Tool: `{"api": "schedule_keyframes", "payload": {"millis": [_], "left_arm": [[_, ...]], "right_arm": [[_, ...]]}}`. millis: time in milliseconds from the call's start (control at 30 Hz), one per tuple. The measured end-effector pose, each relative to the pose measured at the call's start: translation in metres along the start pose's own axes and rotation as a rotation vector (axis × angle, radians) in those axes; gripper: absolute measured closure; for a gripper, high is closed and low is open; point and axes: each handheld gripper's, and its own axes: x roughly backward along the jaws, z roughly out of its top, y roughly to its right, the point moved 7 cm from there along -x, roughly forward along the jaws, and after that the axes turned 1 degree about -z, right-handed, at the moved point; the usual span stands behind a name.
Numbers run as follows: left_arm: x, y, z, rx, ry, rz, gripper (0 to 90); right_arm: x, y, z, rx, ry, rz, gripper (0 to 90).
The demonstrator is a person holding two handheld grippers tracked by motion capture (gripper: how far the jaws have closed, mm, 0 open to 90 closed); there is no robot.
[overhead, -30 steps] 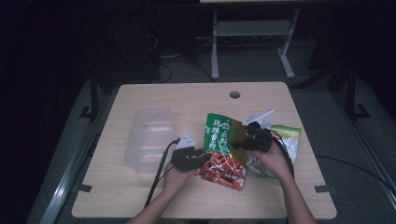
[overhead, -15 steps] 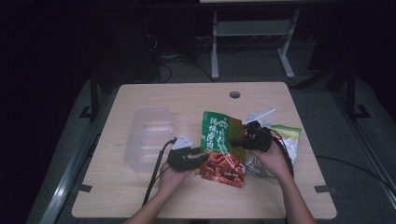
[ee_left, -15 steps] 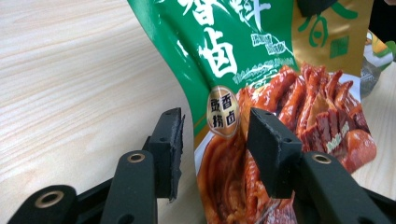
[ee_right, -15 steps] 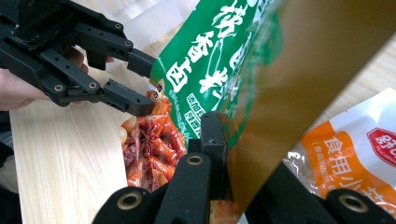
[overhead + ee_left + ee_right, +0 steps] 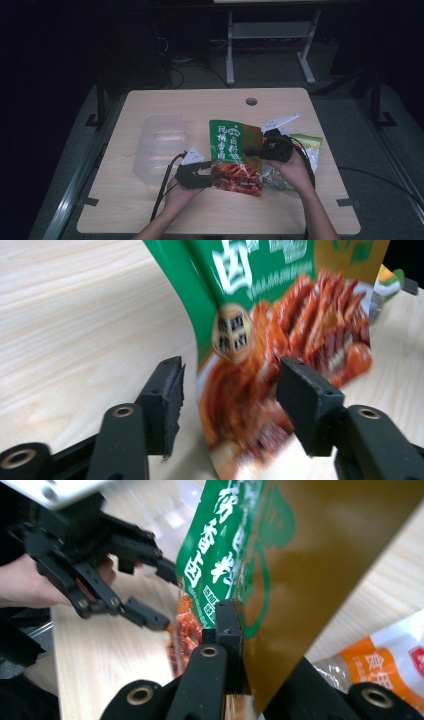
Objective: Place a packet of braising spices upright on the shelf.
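Note:
A green snack bag [image 5: 231,145] with a red food picture is held up off the table, its red end hanging low at the front. My right gripper [image 5: 261,150] is shut on the bag's right edge, and the pads [image 5: 231,625] clamp the foil [image 5: 280,555] in the right gripper view. My left gripper [image 5: 209,176] is at the bag's red lower end. Its jaws have just been opening, and they stand apart with the bag's edge [image 5: 240,405] between them, untouched by the pads [image 5: 170,395]. The right gripper view also shows the left gripper [image 5: 167,597] spread wide.
A clear plastic container [image 5: 161,147] lies on the wooden table [image 5: 200,107] to the left of the bag. A second packet [image 5: 309,147], yellow, white and orange [image 5: 395,665], lies under the right hand. A round hole [image 5: 251,101] sits near the table's far edge.
The left gripper's jaws have spread apart and let go of the bag's red end. The right hand has lifted the bag a little.

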Motion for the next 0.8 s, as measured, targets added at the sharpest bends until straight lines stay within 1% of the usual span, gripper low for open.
{"api": "schedule_keyframes", "payload": {"millis": [100, 133, 167, 233, 333, 367, 433, 467, 500, 600, 667, 733, 800], "left_arm": [[0.004, 0.005, -0.003, 0.000, -0.001, 0.004, 38.8], [0.005, 0.007, -0.003, -0.002, -0.002, -0.005, 38.3], [0.007, 0.009, -0.004, -0.012, -0.006, -0.004, 38.5], [0.010, 0.013, -0.005, -0.014, -0.001, -0.008, 37.9], [0.016, 0.018, -0.007, -0.034, -0.005, -0.015, 37.3], [0.018, 0.020, -0.008, -0.037, -0.006, -0.019, 37.2], [0.024, 0.024, -0.011, -0.058, -0.012, -0.023, 36.6], [0.026, 0.026, -0.012, -0.059, -0.014, -0.025, 36.5], [0.029, 0.027, -0.013, -0.070, -0.021, -0.030, 36.3], [0.036, 0.032, -0.016, -0.070, -0.007, -0.039, 35.9], [0.041, 0.033, -0.019, -0.084, -0.010, -0.037, 35.3], [0.044, 0.033, -0.023, -0.085, -0.018, -0.041, 35.2], [0.046, 0.033, -0.028, -0.073, -0.013, -0.045, 35.1]], "right_arm": [[0.011, -0.009, 0.007, 0.020, 0.035, -0.002, 89.7], [0.014, -0.011, 0.009, 0.032, 0.041, -0.010, 89.7], [0.016, -0.013, 0.011, 0.038, 0.042, -0.017, 89.7], [0.020, -0.018, 0.015, 0.057, 0.046, -0.030, 89.7], [0.023, -0.022, 0.022, 0.082, 0.038, -0.046, 89.7], [0.023, -0.022, 0.024, 0.099, 0.034, -0.056, 89.7], [0.023, -0.023, 0.030, 0.113, 0.029, -0.058, 89.7], [0.023, -0.025, 0.033, 0.110, 0.028, -0.058, 89.7], [0.024, -0.025, 0.036, 0.112, 0.027, -0.060, 89.7], [0.023, -0.029, 0.048, 0.125, 0.031, -0.054, 89.8], [0.021, -0.033, 0.058, 0.126, 0.032, -0.049, 89.8], [0.018, -0.033, 0.065, 0.137, 0.032, -0.053, 89.8], [0.015, -0.035, 0.072, 0.138, 0.036, -0.049, 89.7]]}}
